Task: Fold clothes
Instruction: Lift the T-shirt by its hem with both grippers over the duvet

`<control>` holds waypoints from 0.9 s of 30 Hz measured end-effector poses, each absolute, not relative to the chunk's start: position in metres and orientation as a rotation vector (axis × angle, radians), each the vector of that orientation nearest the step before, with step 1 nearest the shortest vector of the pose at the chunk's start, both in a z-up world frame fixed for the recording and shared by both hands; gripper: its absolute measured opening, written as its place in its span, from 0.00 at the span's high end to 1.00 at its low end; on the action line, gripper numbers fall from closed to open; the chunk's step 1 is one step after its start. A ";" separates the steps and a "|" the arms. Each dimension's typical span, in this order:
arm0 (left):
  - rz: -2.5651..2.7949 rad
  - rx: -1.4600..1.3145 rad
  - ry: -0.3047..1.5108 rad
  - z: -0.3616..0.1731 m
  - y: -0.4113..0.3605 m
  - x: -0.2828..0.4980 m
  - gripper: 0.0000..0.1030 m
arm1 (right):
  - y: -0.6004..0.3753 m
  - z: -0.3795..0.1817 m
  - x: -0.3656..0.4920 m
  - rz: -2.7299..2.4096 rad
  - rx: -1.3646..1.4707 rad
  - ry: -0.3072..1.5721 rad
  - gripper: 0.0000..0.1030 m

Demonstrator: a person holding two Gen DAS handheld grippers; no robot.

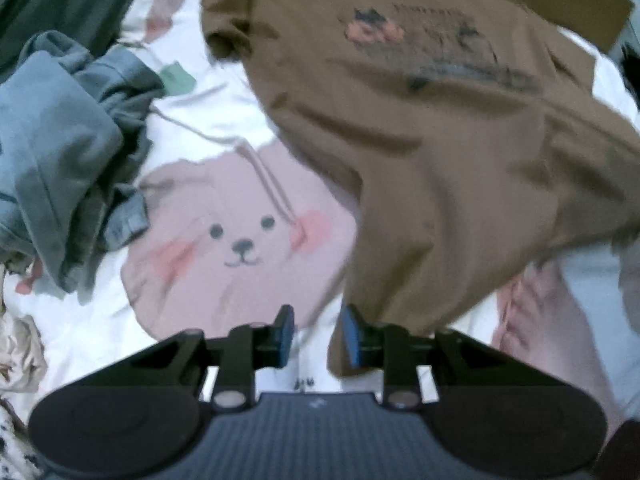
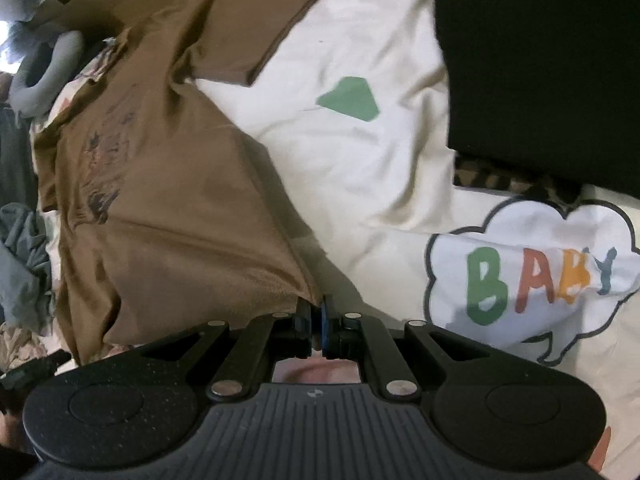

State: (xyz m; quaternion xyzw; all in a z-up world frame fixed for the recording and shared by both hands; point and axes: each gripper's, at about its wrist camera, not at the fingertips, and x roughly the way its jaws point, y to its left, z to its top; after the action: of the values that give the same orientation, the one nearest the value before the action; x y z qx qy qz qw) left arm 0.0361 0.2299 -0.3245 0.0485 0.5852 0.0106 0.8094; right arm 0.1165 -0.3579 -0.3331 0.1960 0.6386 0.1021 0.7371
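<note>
While my right gripper [image 2: 317, 322] pinches the brown T-shirt's [image 2: 168, 200] hem, my left gripper [image 1: 316, 334] gapes partly, empty; it should clamp the opposite corner before lifting evenly.

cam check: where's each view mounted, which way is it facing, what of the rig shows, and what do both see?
Left wrist: on the left gripper, looking steeply down at the bedsheet; jaws apart, brown T-shirt hem beside one pad.
Right wrist: on the right gripper, looking down; jaws shut on the shirt's edge.
Shared: the brown T-shirt, the bedsheet and the grey clothes pile.
</note>
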 end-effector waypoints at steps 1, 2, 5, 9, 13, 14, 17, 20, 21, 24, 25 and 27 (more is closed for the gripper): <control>0.027 0.107 1.255 -0.328 0.229 0.035 0.72 | -0.358 -0.335 0.116 0.221 0.429 1.407 0.98; 0.033 0.099 1.258 -0.330 0.230 0.034 0.72 | -0.357 -0.337 0.115 0.219 0.427 1.412 0.98; 0.034 0.097 1.251 -0.335 0.228 0.035 0.72 | -0.351 -0.342 0.115 0.219 0.410 1.425 0.98; 0.028 0.108 1.235 -0.341 0.223 0.038 0.72 | -0.350 -0.344 0.115 0.220 0.401 1.432 0.98; 0.019 0.106 1.238 -0.346 0.215 0.038 0.72 | -0.348 -0.345 0.115 0.220 0.391 1.439 0.98; 0.018 0.104 1.242 -0.348 0.214 0.037 0.72 | -0.347 -0.345 0.115 0.221 0.388 1.440 0.98; 0.014 0.113 1.246 -0.350 0.210 0.034 0.72 | -0.346 -0.347 0.115 0.222 0.383 1.444 0.98; 0.009 0.129 1.248 -0.349 0.208 0.029 0.72 | -0.346 -0.347 0.115 0.224 0.382 1.445 0.98; 0.007 0.132 1.248 -0.348 0.209 0.027 0.72 | -0.346 -0.348 0.115 0.225 0.381 1.446 0.98; -0.003 0.144 1.244 -0.343 0.210 0.022 0.72 | -0.345 -0.349 0.115 0.226 0.380 1.448 0.98; -0.007 0.148 1.242 -0.341 0.211 0.021 0.72 | -0.345 -0.349 0.115 0.227 0.379 1.448 0.98; -0.011 0.154 1.241 -0.337 0.214 0.019 0.72 | -0.345 -0.350 0.114 0.228 0.380 1.450 0.98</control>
State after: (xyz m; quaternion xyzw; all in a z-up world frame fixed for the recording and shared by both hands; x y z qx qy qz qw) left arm 0.0193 0.2141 -0.3375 0.0719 0.5807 -0.0051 0.8109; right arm 0.1143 -0.3451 -0.3499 0.1722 0.6574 0.1033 0.7263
